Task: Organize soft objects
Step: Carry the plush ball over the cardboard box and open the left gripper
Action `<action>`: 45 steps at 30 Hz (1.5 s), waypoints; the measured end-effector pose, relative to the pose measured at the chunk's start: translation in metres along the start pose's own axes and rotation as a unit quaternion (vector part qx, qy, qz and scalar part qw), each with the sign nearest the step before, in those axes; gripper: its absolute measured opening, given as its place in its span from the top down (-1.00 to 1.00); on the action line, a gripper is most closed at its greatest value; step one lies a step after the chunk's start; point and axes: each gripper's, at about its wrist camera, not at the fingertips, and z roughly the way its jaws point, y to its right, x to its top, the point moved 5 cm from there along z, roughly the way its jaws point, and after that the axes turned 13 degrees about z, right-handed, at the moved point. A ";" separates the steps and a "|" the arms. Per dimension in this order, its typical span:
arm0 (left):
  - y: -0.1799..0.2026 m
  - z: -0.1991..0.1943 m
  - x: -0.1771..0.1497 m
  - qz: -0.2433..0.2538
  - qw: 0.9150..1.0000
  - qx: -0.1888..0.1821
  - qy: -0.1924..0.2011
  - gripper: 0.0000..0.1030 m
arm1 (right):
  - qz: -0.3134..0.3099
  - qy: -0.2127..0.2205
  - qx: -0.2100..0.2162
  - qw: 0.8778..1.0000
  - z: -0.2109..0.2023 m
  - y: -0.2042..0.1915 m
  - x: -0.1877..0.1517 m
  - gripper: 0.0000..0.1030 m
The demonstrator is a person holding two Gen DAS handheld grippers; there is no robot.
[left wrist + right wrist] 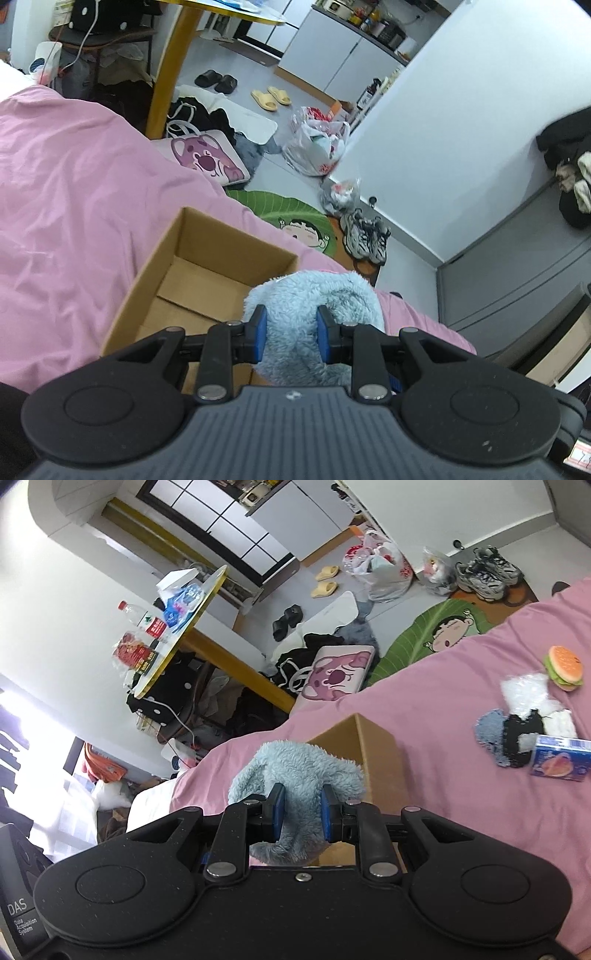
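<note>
Left wrist view: left gripper (291, 334) clamped on fluffy blue cloth (310, 295) above open cardboard box (207, 273) on pink bedsheet (74, 192); right gripper (302, 814) likewise clamped on it.

Setting: a lived-in home bedroom. Evidence: a bed with a pink sheet (74, 192) in the near field; slippers (271, 98) and sneakers (365, 236) on the far floor; a cartoon floor mat (291, 218); kitchen-style cabinets (332, 55) at the far right.
</note>
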 end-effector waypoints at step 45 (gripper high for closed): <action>-0.122 0.116 0.025 -0.070 0.995 0.024 -0.066 0.47 | 0.005 -0.061 -0.073 0.995 0.148 -0.002 0.004 0.45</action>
